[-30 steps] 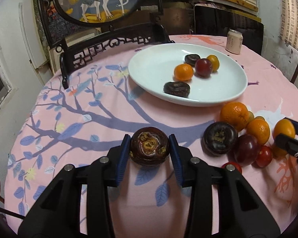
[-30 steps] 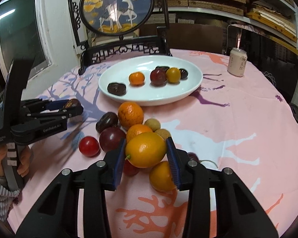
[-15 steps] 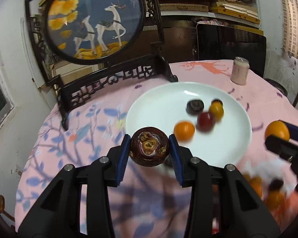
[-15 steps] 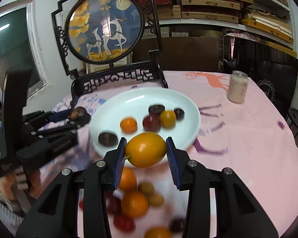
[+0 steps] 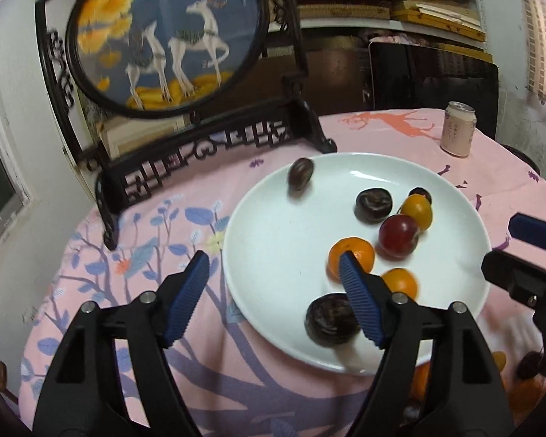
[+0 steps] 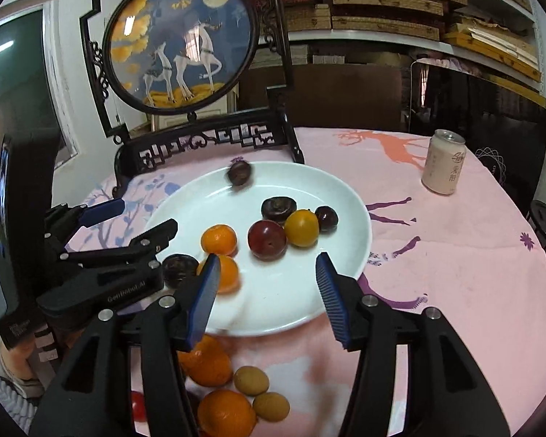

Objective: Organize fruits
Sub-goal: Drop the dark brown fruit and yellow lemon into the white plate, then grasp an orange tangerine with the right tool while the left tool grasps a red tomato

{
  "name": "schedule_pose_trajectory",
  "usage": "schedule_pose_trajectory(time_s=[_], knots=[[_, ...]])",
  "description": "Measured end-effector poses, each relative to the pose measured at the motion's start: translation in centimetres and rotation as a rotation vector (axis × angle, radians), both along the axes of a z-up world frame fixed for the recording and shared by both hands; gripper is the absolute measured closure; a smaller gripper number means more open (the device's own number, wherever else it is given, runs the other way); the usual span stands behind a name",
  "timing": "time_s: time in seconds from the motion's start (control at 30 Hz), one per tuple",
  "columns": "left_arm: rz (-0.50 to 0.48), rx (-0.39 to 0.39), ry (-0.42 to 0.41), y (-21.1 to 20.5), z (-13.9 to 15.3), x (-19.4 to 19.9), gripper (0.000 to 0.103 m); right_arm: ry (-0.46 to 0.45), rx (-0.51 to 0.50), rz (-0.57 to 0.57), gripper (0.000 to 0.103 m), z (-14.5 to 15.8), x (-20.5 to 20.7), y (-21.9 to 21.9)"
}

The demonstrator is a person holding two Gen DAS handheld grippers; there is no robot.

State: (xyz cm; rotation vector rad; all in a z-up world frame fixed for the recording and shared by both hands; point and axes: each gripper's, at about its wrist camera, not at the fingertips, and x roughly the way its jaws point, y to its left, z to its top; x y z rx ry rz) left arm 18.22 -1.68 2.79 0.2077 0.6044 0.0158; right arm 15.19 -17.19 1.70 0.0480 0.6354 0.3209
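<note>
A white plate on the pink tablecloth holds several fruits: a blurred dark purple fruit near its far rim, an orange fruit near the front, a red plum and others. My left gripper is open and empty over the plate's left edge. My right gripper is open and empty over the plate's near right.
A drink can stands at the far right. A dark carved stand with a round deer picture rises behind the plate. Loose oranges and small brown fruits lie on the cloth in front of the plate.
Both grippers moved over the plate and opened. The dark purple fruit left my left gripper and the orange fruit left my right; both are now on the plate, blurred.
</note>
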Motion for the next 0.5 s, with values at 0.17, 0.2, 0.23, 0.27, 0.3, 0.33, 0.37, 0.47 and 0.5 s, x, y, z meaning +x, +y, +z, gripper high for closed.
schedule_pose_trajectory(time_s=[0.17,0.2,0.23,0.27,0.3,0.33,0.37,0.47,0.5], knots=[[-0.001,0.009,-0.042,-0.3,1.1,-2.1,0.026,-0.020,0.003,0.015,0.048,0.4,-2.6,-0.1],[-0.001,0.007,-0.047,-0.2,1.3,-2.4,0.023,-0.023,0.003,0.017,0.048,0.4,-3.0,-0.1],[0.004,0.008,-0.057,-0.2,1.4,-2.9,0.021,-0.027,0.004,0.021,0.048,0.3,-3.9,-0.2],[0.013,0.014,-0.073,-0.1,1.6,-3.7,0.017,-0.026,0.005,0.025,0.046,0.2,-4.5,-0.4],[0.018,0.021,-0.083,0.0,1.6,-4.3,0.016,-0.021,0.008,0.028,0.044,0.0,-5.3,-0.6],[0.019,0.027,-0.088,0.0,1.6,-5.0,0.016,-0.016,0.010,0.030,0.044,-0.2,-6.0,-0.8],[0.016,0.028,-0.088,0.0,1.6,-5.5,0.016,-0.007,0.015,0.032,0.044,-0.6,-6.9,-1.1],[0.019,0.023,-0.078,0.3,1.3,-7.4,0.016,0.014,0.021,0.035,0.044,-1.3,-9.0,-1.6],[0.023,0.021,-0.075,0.5,1.1,-8.1,0.016,0.016,0.019,0.034,0.044,-1.5,-9.7,-1.7]])
